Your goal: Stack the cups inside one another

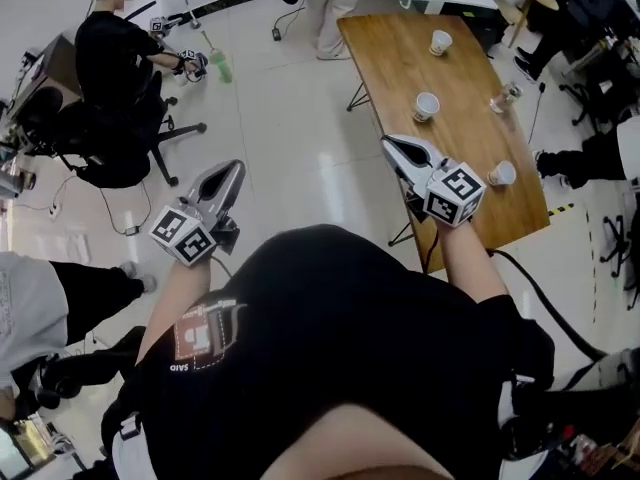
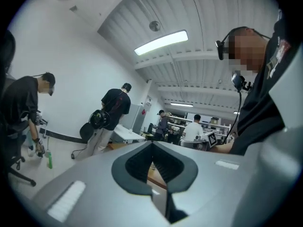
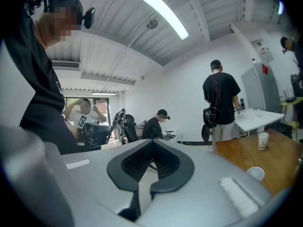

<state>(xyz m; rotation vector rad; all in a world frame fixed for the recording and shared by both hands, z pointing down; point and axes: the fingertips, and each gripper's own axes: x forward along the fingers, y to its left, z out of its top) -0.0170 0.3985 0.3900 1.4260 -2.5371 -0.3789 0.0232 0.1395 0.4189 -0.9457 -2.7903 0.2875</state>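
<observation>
Our right gripper (image 1: 398,148) has its jaws pressed together with nothing between them; its own view shows the dark pads meeting in one thin line (image 3: 151,162). Our left gripper (image 1: 228,175) is the same, pressed together and empty (image 2: 152,151). Both point almost level and forward.

The right gripper hangs over the near-left edge of the wooden table (image 1: 385,58). The left gripper is over the bare floor (image 1: 290,158), well apart from the table.

The three cups are all on the table, each one upright with the mouth up and none inside another. They are well apart from each other, in a loose row along the long side of the table, going away from us. The middle cup (image 1: 426,106) is the closest to the tip of the right gripper, ahead of it and a little to the right. The near cup (image 1: 502,174) stands to the right of that gripper's marker cube, close to the right edge of the table. The far cup (image 1: 440,41) is beyond both.

So every cup lies on the right side, and we judge the right gripper to be the nearer one. Its jaws must first spread before any cup can be taken.
</observation>
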